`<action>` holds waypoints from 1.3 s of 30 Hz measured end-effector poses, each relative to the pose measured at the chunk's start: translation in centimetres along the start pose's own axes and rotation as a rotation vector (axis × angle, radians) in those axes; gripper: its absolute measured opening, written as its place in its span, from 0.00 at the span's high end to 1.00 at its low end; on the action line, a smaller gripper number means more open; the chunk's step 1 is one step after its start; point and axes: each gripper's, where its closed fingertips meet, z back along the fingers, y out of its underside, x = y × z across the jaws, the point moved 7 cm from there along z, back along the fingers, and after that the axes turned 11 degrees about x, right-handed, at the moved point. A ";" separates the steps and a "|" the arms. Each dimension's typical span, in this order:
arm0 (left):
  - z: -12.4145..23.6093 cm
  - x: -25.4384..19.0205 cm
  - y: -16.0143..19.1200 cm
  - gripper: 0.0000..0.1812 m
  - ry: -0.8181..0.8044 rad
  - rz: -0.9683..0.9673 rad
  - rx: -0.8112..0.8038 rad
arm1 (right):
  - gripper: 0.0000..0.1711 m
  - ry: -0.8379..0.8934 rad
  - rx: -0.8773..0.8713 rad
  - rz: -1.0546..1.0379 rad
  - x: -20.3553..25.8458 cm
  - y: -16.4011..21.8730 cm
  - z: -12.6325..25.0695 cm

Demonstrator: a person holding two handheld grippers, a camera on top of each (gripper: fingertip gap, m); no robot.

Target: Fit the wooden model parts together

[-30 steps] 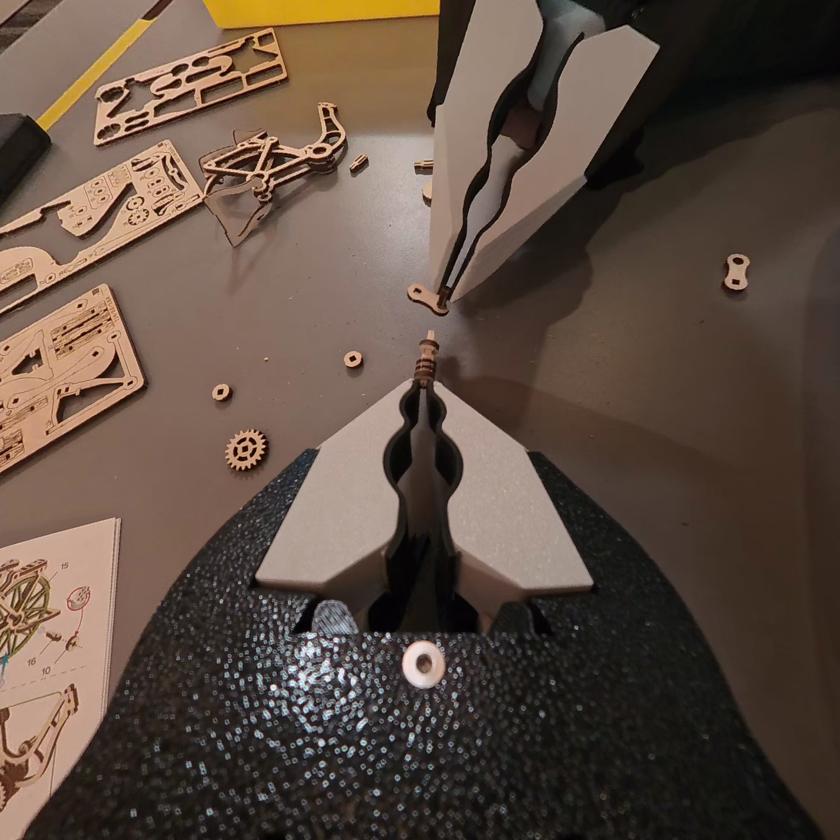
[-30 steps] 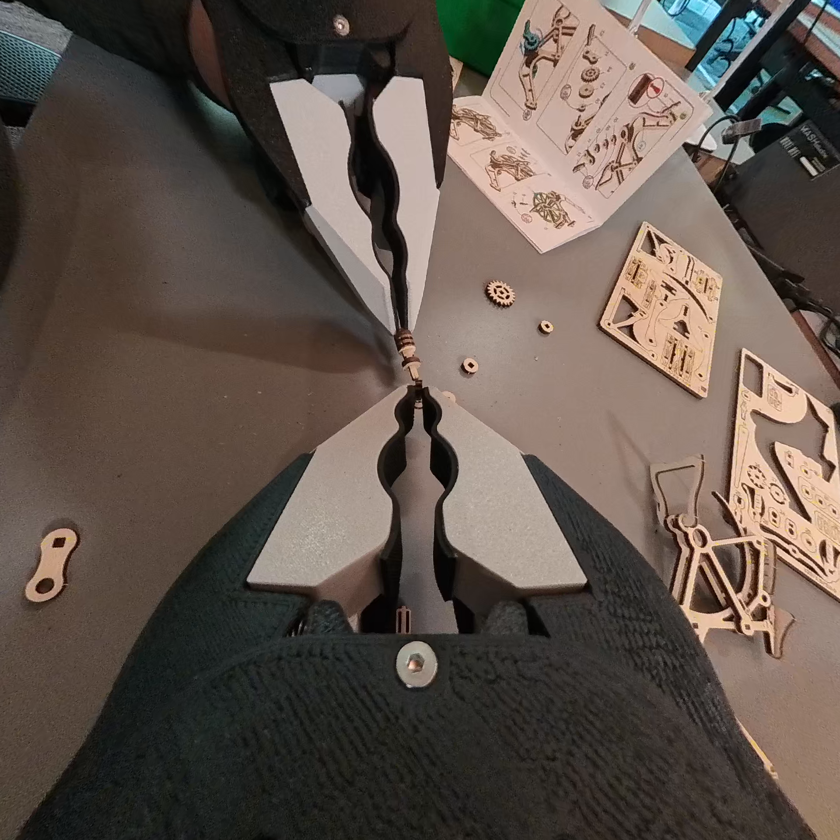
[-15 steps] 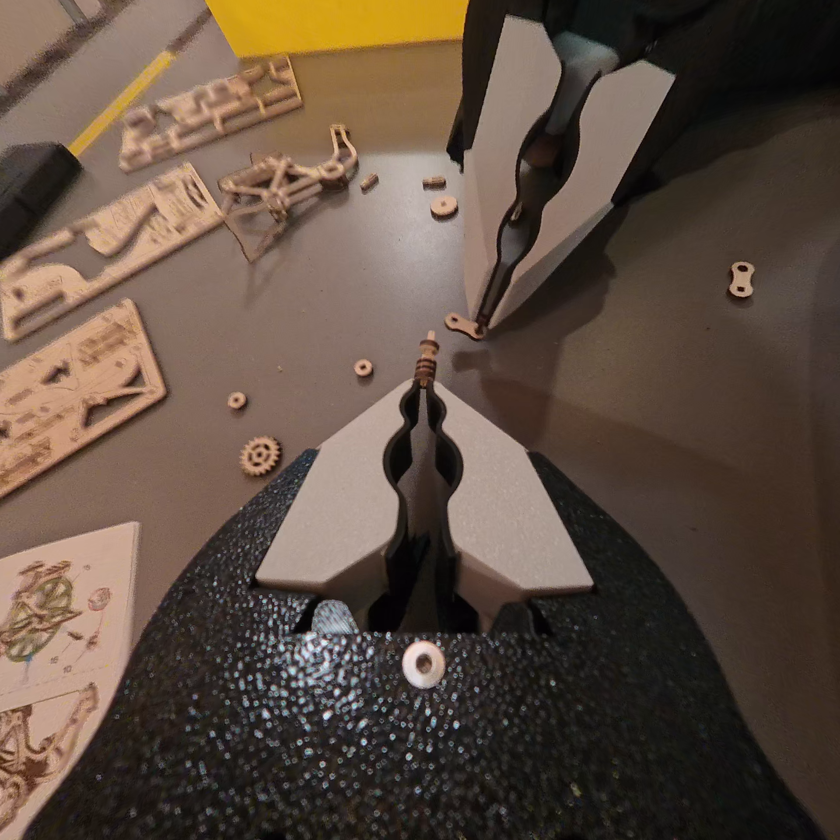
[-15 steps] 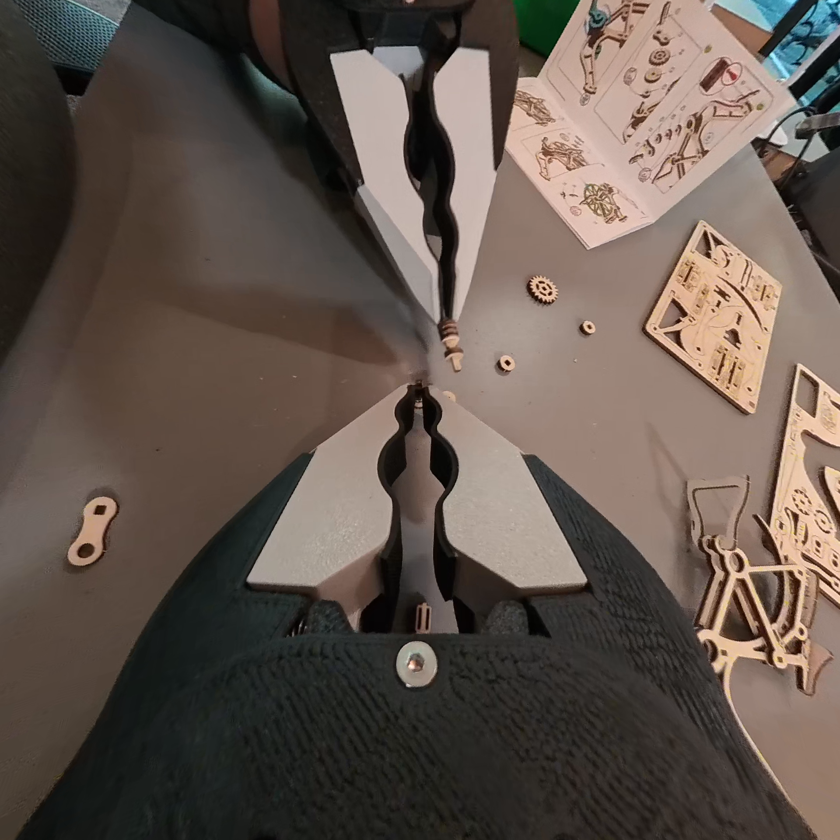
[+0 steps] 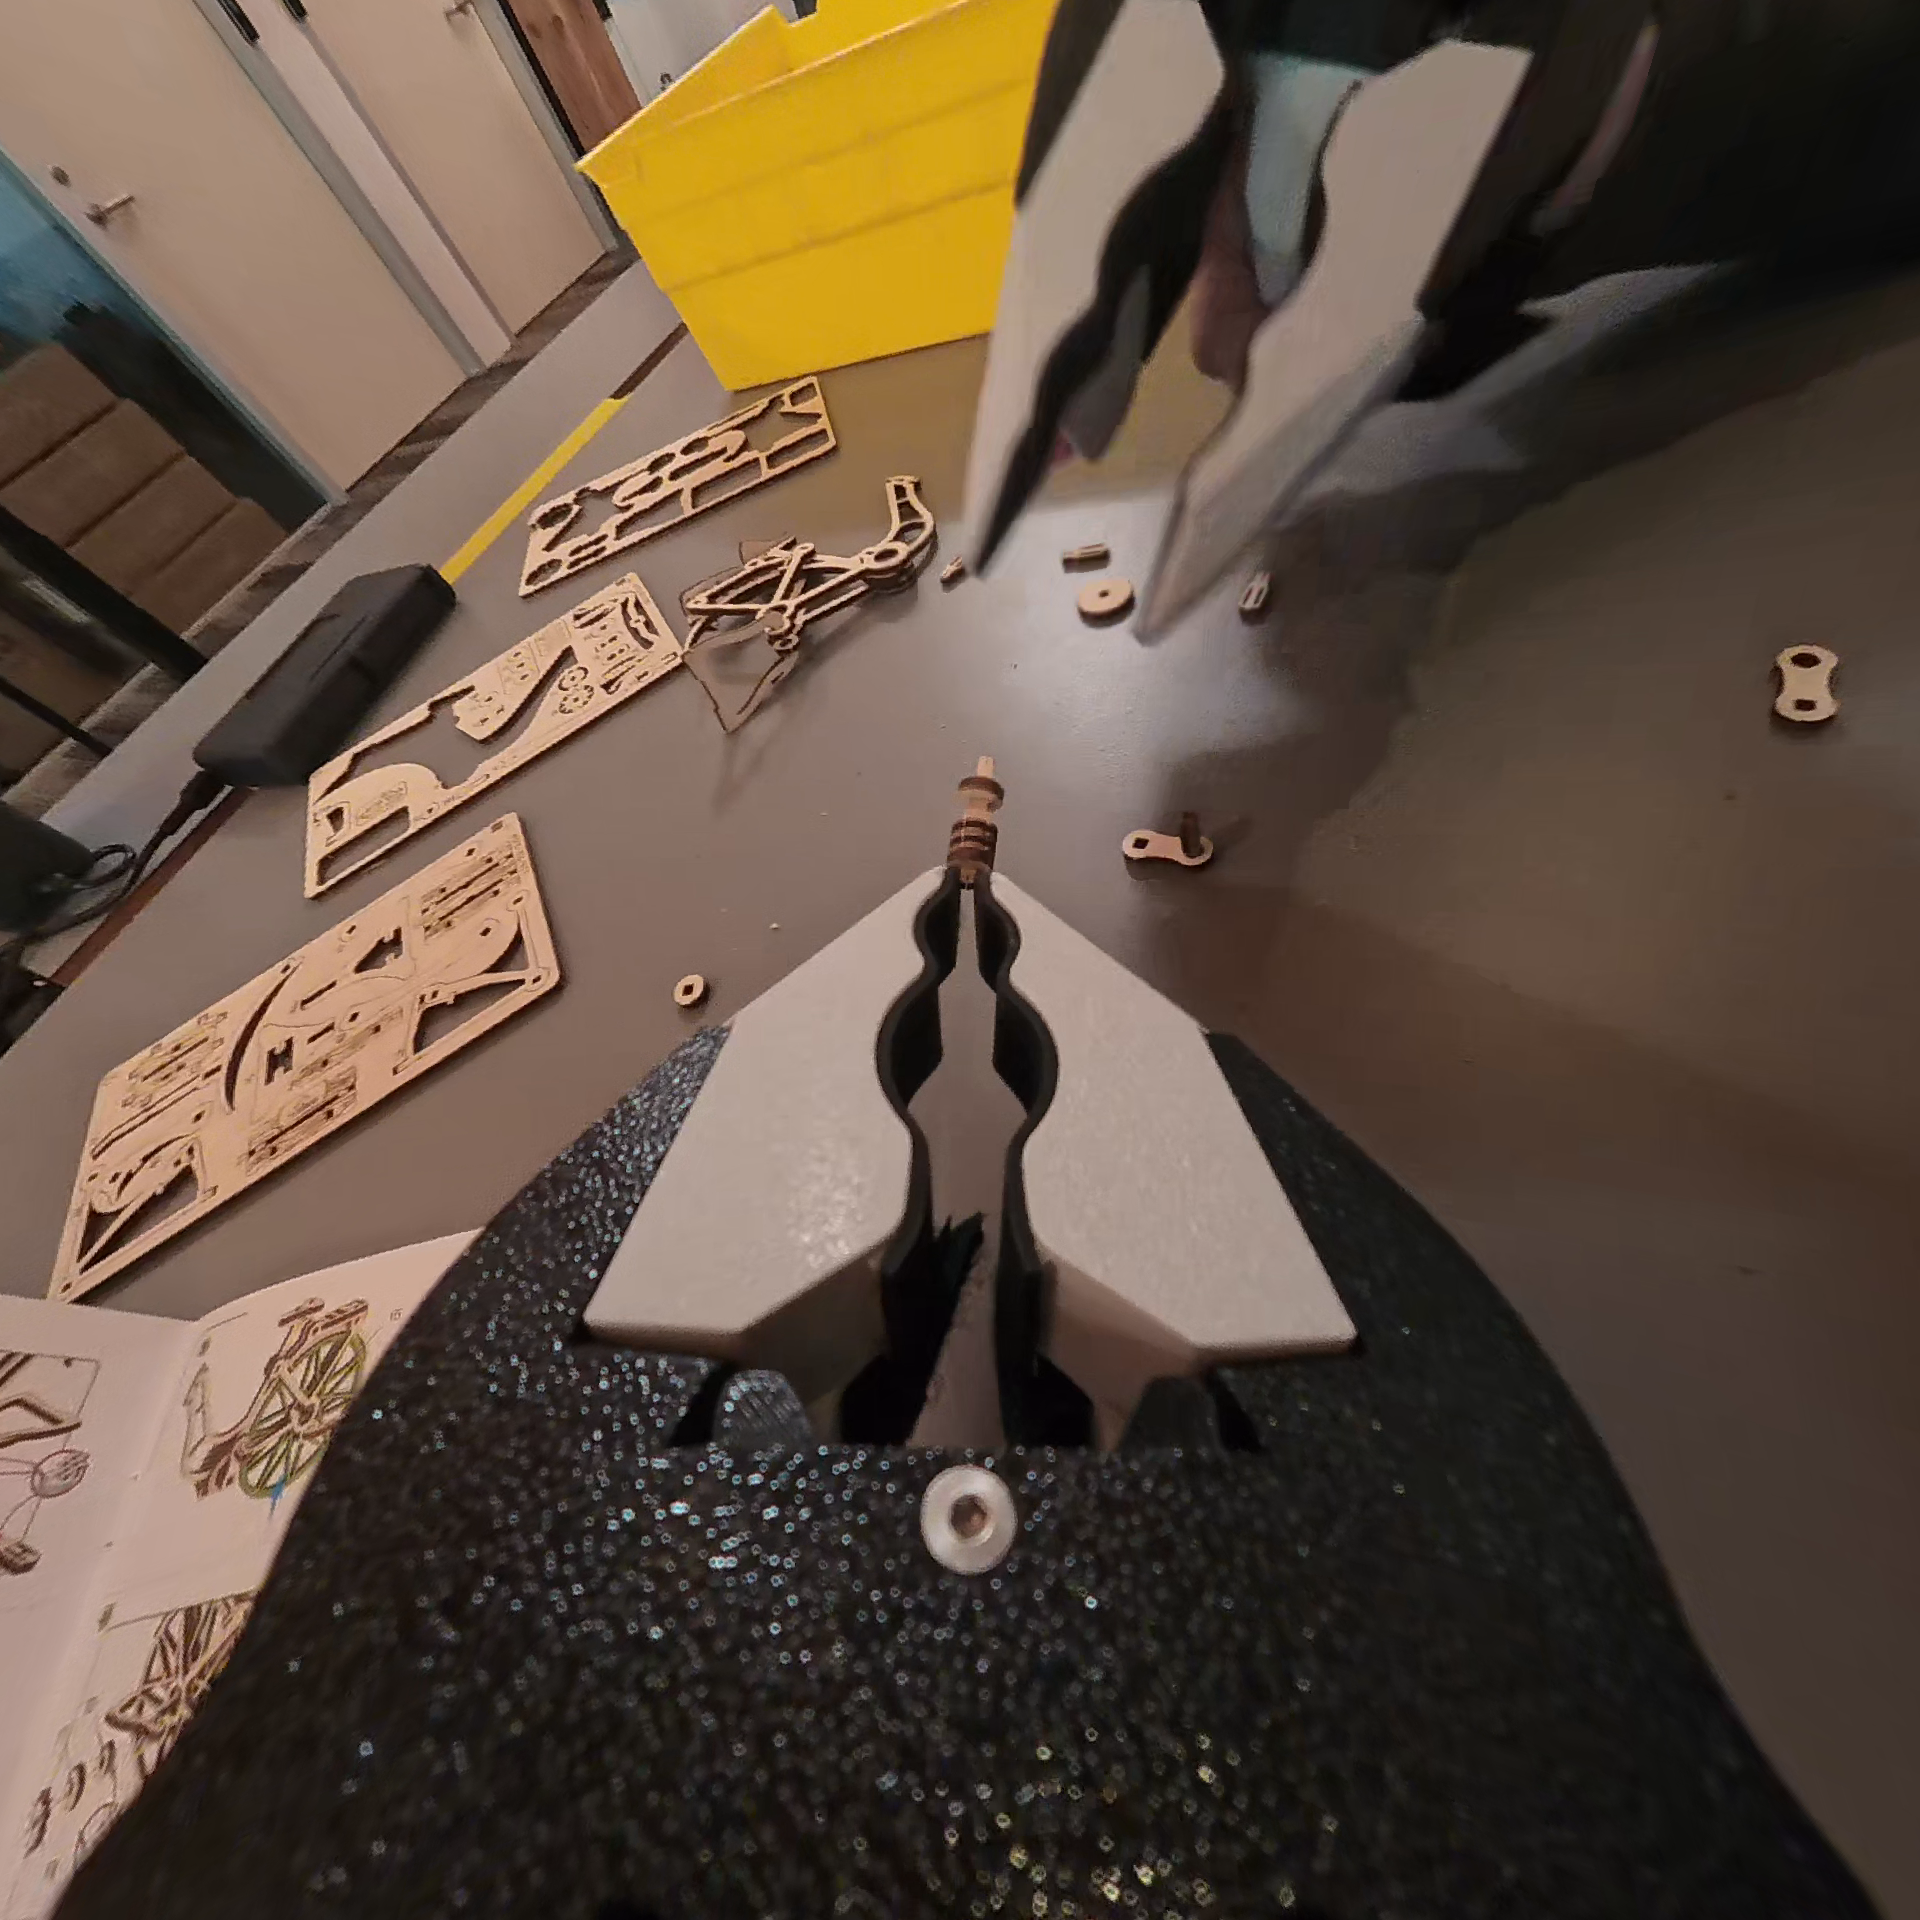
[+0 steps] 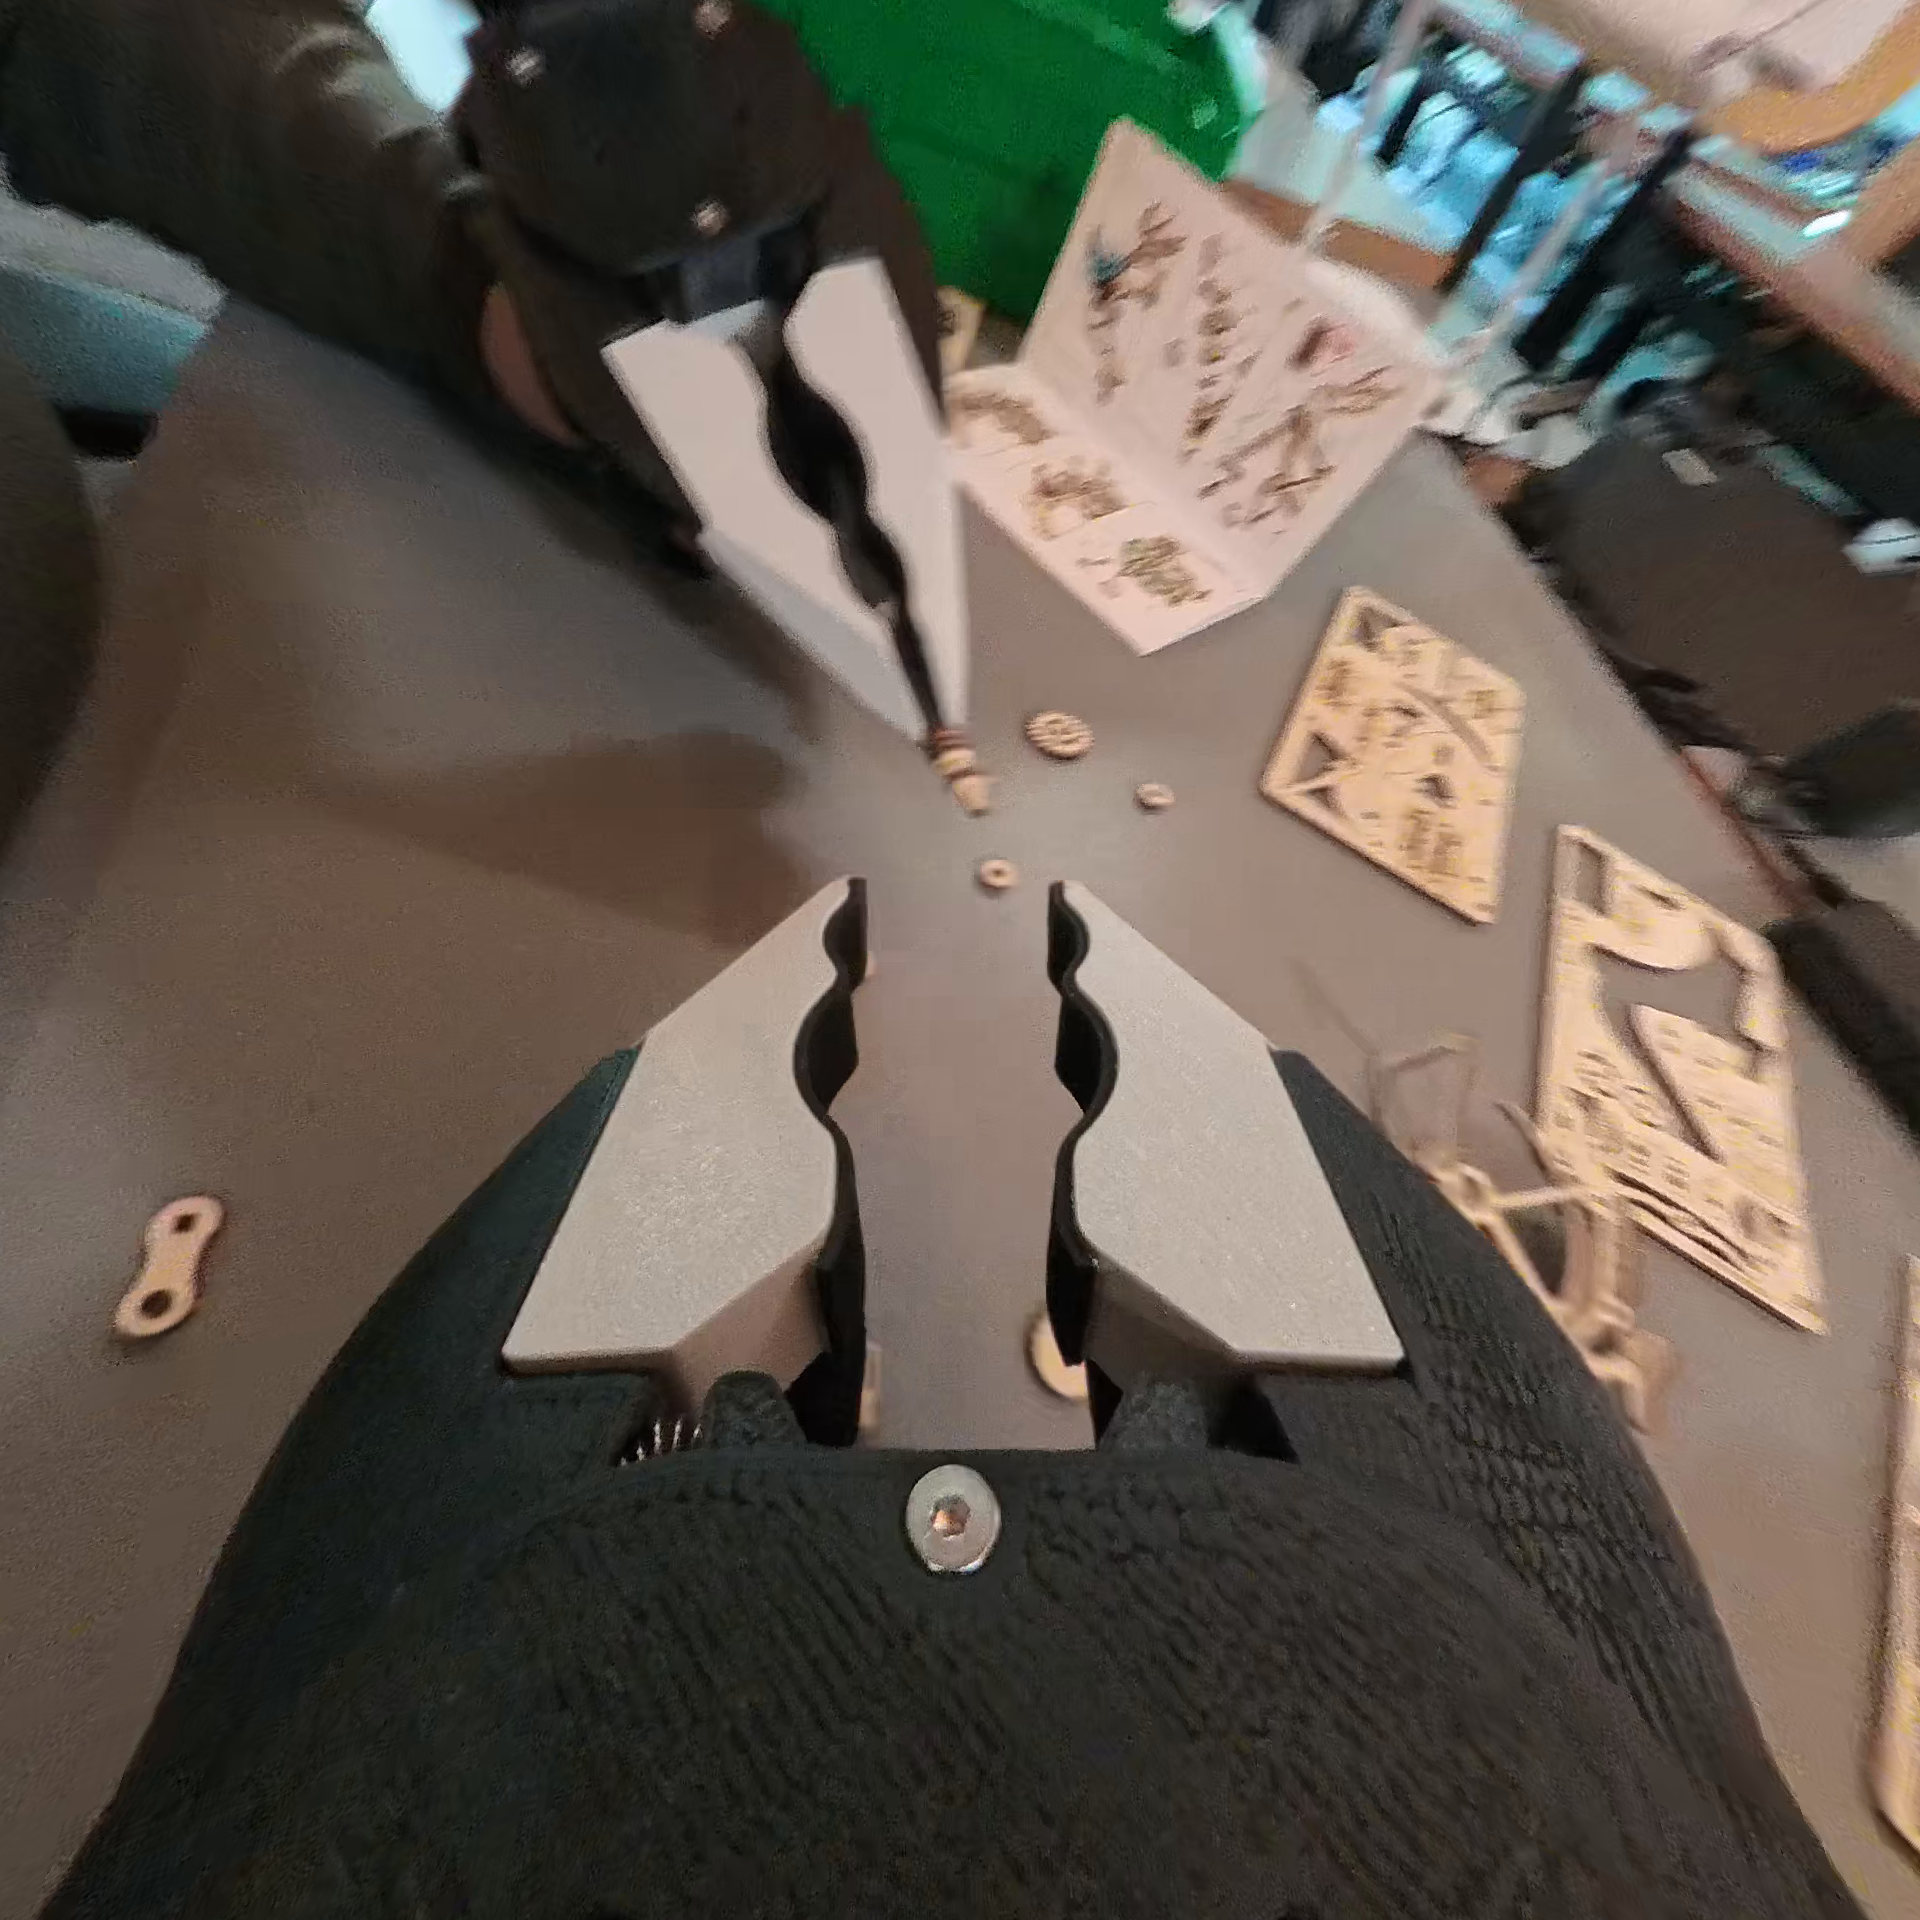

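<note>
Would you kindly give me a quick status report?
Left gripper shut on ringed axle. Right gripper open, empty. Link piece lying on table. Nothing between them.

A small ringed wooden pin (image 5: 975, 821) sticks out from closed fingertips, held above the table. A flat two-holed link (image 5: 1169, 847) lies just beside it on the table.

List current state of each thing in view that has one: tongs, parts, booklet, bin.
left tongs: shut on the axle, off the table
axle: pinched at one end, stacked rings on it
right tongs: open, empty
link piece: lying loose on the table
bicycle frame: partly assembled
instruction booklet: open
yellow bin: upright
</note>
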 end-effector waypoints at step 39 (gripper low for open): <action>0.7 0.4 -0.4 1.00 -0.082 -0.032 -0.113 | 0.91 0.535 -0.333 0.085 -3.0 0.9 2.7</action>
